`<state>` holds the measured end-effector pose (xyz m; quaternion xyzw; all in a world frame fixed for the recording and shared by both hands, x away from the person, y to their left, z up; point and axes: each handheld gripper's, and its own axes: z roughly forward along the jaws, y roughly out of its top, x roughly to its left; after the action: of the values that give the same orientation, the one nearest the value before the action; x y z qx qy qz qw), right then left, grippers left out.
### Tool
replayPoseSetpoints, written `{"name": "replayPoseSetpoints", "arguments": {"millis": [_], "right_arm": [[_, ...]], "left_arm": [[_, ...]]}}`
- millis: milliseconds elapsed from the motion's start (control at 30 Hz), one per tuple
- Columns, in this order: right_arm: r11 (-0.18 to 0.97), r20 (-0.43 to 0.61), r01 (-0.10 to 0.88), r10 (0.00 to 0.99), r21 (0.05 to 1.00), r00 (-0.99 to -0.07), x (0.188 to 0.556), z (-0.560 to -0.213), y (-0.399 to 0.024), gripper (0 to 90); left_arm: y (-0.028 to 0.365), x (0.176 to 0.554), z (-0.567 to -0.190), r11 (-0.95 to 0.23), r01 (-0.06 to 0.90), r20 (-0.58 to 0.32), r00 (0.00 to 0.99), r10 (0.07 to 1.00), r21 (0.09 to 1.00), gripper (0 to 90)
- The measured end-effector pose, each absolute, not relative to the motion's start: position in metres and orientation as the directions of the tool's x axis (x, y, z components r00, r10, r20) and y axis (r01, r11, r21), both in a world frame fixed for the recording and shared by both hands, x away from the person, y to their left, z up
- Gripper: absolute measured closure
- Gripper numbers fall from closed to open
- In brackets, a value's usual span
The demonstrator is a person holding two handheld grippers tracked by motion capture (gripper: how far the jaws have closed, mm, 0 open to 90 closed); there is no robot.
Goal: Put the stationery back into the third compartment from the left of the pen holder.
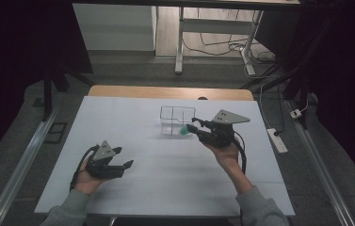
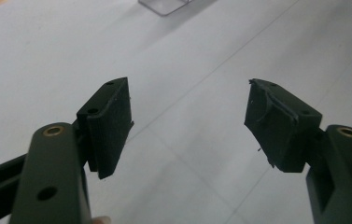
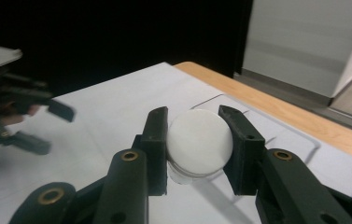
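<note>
right tongs (image 3: pixel 197 140) clamp white-capped bottle (image 3: pixel 200 142); left tongs (image 2: pixel 190 126) open, empty.

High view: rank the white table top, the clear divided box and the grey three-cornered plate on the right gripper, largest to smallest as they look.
1. White table top, by far the largest.
2. Clear divided box.
3. Grey three-cornered plate, about as wide as the box but thinner; it is held higher, nearer the camera, so this last ranking is unsure.

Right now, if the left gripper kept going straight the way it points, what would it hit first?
Probably the clear box, beyond bare white table. The left gripper is open and empty; whether its line meets the box squarely is uncertain.
</note>
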<state>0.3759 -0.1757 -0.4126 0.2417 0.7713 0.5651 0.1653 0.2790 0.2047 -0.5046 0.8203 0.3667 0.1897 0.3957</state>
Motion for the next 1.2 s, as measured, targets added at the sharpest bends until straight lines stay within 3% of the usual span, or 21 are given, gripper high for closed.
{"name": "replayPoseSetpoints", "arguments": {"millis": [367,867,933,1033,1200], "right_arm": [[0.238,0.022,0.233,0.652,0.943,-0.757,0.421,-0.392,-0.182,63.7],[0.314,0.031,0.357,0.712,0.88,-0.701,0.466,-0.426,-0.167,63.1],[0.314,0.035,0.362,0.71,0.878,-0.703,0.467,-0.429,-0.167,60.0],[0.298,0.042,0.36,0.716,0.884,-0.696,0.465,-0.429,-0.167,47.1],[0.28,0.05,0.341,0.702,0.897,-0.71,0.454,-0.427,-0.175,43.2]], "left_arm": [[0.225,0.276,-0.513,-0.402,0.479,0.011,0.633,0.774,0.78,30.2],[0.234,0.274,-0.519,-0.395,0.51,-0.009,0.621,0.784,0.764,27.7],[0.233,0.275,-0.52,-0.398,0.513,-0.009,0.621,0.784,0.761,27.3],[0.233,0.275,-0.521,-0.397,0.517,-0.01,0.618,0.786,0.758,26.7],[0.233,0.275,-0.522,-0.398,0.521,-0.01,0.616,0.788,0.755,26.5]]}}
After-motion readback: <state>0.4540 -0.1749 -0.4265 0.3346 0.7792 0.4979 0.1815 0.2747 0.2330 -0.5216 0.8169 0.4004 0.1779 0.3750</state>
